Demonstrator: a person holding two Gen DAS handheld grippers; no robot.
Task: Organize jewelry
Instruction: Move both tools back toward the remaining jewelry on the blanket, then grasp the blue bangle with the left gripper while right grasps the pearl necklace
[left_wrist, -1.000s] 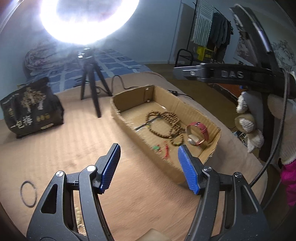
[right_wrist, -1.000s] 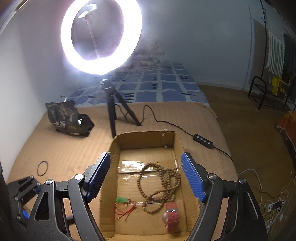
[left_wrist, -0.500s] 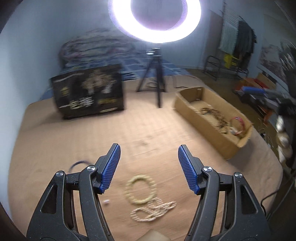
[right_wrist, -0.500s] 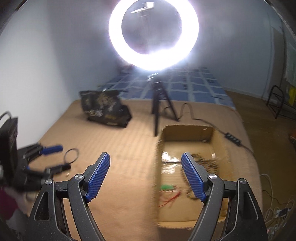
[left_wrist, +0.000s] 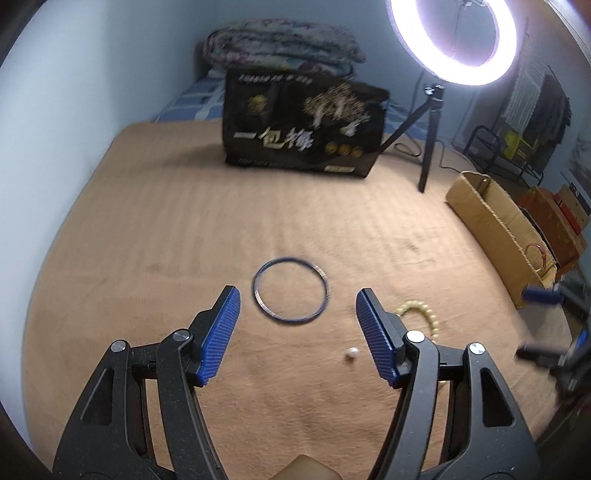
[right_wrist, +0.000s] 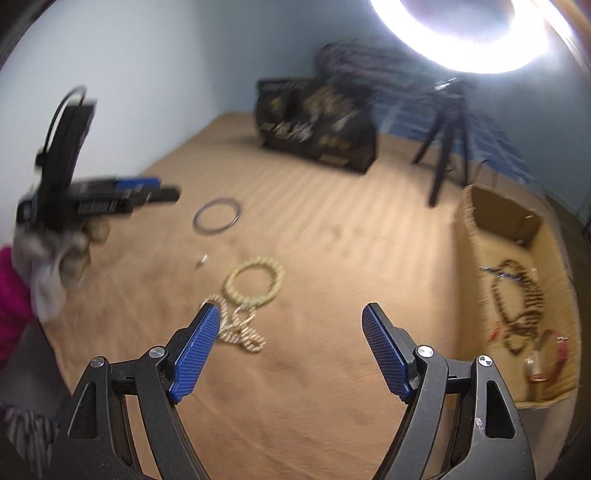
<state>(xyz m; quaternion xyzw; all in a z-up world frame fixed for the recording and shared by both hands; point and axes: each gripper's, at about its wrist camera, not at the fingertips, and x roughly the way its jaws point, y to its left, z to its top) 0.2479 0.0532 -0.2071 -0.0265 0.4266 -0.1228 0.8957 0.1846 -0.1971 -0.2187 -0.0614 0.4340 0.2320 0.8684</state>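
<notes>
A thin dark ring bangle (left_wrist: 290, 290) lies on the tan blanket just ahead of my open, empty left gripper (left_wrist: 297, 317); it also shows in the right wrist view (right_wrist: 217, 216). A pale beaded bracelet (right_wrist: 255, 282) and a pale chain (right_wrist: 238, 332) lie ahead-left of my open, empty right gripper (right_wrist: 290, 332). A small pearl-like bead (left_wrist: 351, 353) lies by the left gripper's right finger. The cardboard box (right_wrist: 480, 236) at right holds a brown bead necklace (right_wrist: 521, 295) and a red watch (right_wrist: 546, 363).
A black printed bag (left_wrist: 303, 129) stands at the back of the bed. A ring light on a tripod (left_wrist: 430, 147) stands beside the box. The left gripper shows in the right wrist view (right_wrist: 159, 190), the right gripper at the left view's edge (left_wrist: 543, 321).
Both grippers swung left, away from the box, toward the loose jewelry on the blanket. The left gripper now faces the dark bangle; the right now faces the pale bracelet and chain.
</notes>
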